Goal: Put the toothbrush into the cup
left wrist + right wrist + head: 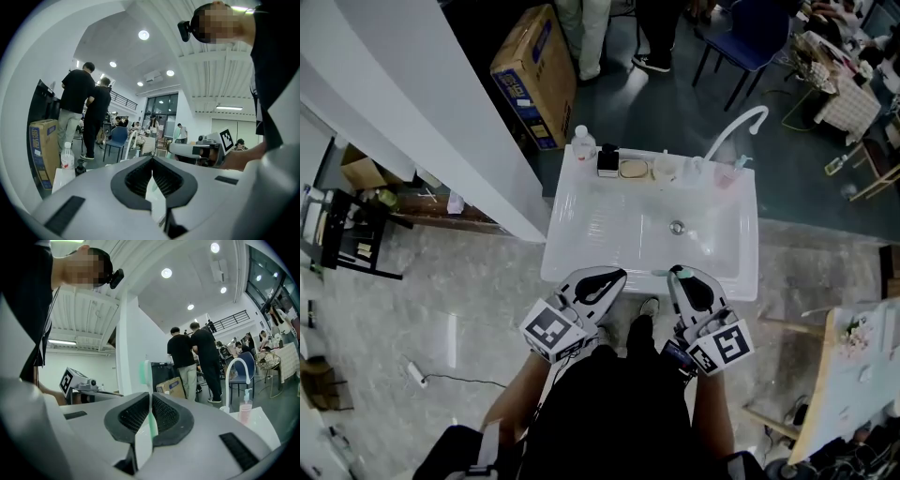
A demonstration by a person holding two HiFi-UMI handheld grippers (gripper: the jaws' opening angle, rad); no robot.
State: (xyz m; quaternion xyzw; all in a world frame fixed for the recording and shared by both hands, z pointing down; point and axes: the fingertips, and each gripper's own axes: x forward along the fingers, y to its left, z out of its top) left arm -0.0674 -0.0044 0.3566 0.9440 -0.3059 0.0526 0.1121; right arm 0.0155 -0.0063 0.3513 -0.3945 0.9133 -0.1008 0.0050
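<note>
Cup can't be picked out among the small clutter on the sink [609, 234] back ledge. Right claw [150, 398] is clamped on the green-white toothbrush [146, 373], head poking up above the pads, over the sink's near rim. Left claw [151, 162] is closed on nothing. Curved faucet [736, 127], white partition [422, 103] left, cardboard box [534, 75] behind. Free room over the basin.

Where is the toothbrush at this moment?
The toothbrush is clamped in the right gripper, at the near rim of the sink, right of centre in the head view.
</note>
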